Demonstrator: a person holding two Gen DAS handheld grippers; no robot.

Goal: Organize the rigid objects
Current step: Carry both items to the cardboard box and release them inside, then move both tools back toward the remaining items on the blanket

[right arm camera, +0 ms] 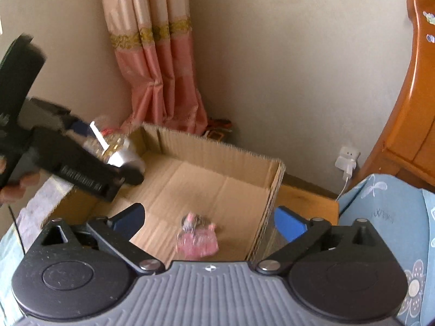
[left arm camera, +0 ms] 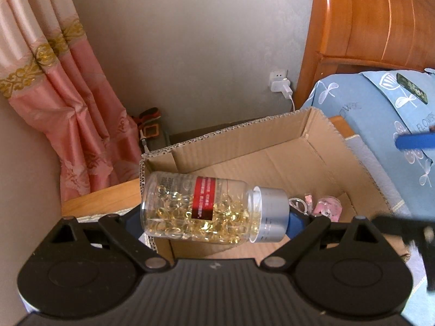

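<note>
My left gripper [left arm camera: 214,218] is shut on a clear bottle [left arm camera: 201,207] of yellow capsules with a red label and a silver cap. It grips the bottle end to end and holds it lying sideways over the near-left corner of an open cardboard box [left arm camera: 244,130]. The right wrist view shows this bottle [right arm camera: 122,152] at the box's left edge. My right gripper [right arm camera: 209,218] stands open above the box [right arm camera: 217,149], nothing between its blue fingers. A pink wrapped item [right arm camera: 197,237] lies on the box floor below it, and the left wrist view shows it [left arm camera: 327,207] beside the cap.
The box rests on a wooden surface [left arm camera: 103,198] against the wall. Blue flowered bedding [left arm camera: 380,125] and a wooden headboard [left arm camera: 367,19] crowd the right side. A pink curtain [left arm camera: 68,108] hangs at the left. A plugged-in charger [left arm camera: 280,84] sits on the wall behind.
</note>
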